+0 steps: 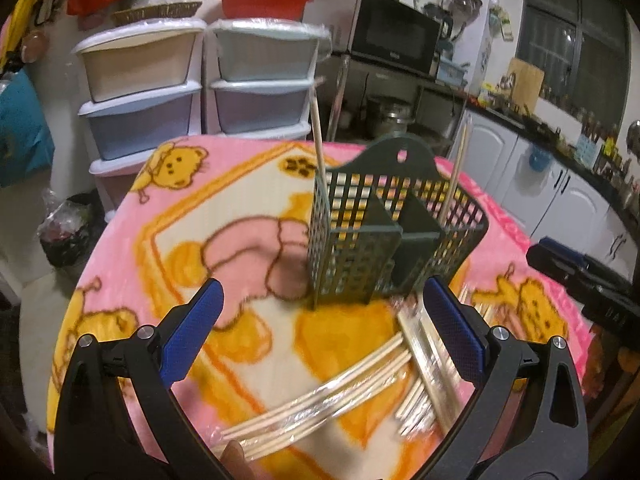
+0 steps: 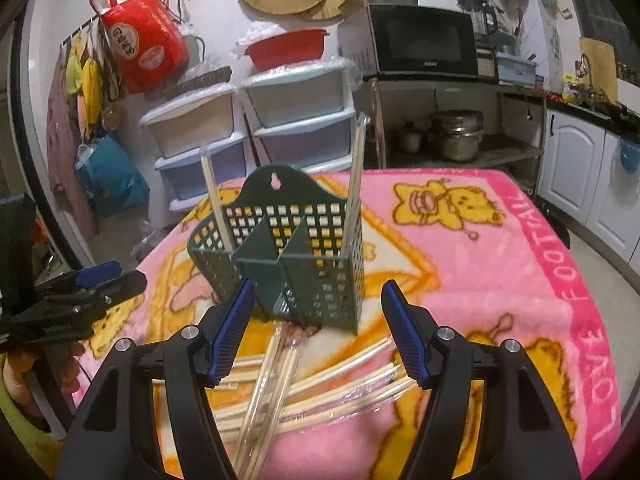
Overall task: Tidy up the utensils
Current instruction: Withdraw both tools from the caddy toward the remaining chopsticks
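- The left gripper (image 1: 322,334) was released, its jaws spread wide with nothing between them.
- The right gripper (image 2: 318,330) was likewise released and empty.
- The green utensil caddy (image 2: 280,256) stood upright on the blanket-covered tabletop (image 2: 480,272), directly ahead of both grippers.
- Two wrapped chopstick pairs already stood in the caddy: one (image 2: 218,208) in the left-hand compartment, one (image 2: 355,172) at the right-hand side, as seen from the right gripper.
- The loose chopstick pile (image 2: 320,380) lay flat on the tabletop, below and between the right gripper's fingers, on the near side of the caddy.
- In the left wrist view the same pile (image 1: 328,392) lay below and toward the right finger.
- Long axes were mixed: most sticks ran crosswise to the right gripper's line of view; one wrapped bundle (image 2: 268,392) ran roughly along it, toward the caddy base.
- Judgement: the right gripper appeared better centred over the pile; the crosswise sticks suited a straight descent, the lengthwise bundle would call for wrist rotation.
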The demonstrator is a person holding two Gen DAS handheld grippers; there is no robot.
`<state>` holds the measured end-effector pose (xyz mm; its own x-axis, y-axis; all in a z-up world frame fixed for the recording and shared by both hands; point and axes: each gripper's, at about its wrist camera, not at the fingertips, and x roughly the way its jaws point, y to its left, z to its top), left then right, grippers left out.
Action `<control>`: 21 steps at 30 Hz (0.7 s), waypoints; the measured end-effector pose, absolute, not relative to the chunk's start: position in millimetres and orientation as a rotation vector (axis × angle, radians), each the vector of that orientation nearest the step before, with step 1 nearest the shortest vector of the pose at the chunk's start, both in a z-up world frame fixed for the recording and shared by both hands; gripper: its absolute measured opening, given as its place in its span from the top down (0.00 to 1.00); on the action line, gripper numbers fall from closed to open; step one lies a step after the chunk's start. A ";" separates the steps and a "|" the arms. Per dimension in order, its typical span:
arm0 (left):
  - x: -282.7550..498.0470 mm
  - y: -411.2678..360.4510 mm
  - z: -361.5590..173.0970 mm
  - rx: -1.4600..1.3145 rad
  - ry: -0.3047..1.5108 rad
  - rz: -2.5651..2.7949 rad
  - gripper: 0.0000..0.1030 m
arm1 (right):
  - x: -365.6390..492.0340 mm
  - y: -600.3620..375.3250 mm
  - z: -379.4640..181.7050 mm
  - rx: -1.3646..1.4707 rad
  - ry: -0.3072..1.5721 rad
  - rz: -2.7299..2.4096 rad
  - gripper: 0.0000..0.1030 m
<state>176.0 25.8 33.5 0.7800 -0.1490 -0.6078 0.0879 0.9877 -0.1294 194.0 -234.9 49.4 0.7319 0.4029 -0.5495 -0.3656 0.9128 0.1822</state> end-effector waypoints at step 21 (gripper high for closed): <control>199.4 -5.4 -37.7 0.105 0.886 -0.227 0.49 | 217.9 -212.3 -8.4 0.000 0.837 0.509 0.63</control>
<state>199.4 -5.4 -37.7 0.6102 -0.1524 -0.7775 0.2394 0.9709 -0.0024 217.9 -212.3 -8.4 0.5575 0.4311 -0.7095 -0.4312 0.8807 0.1962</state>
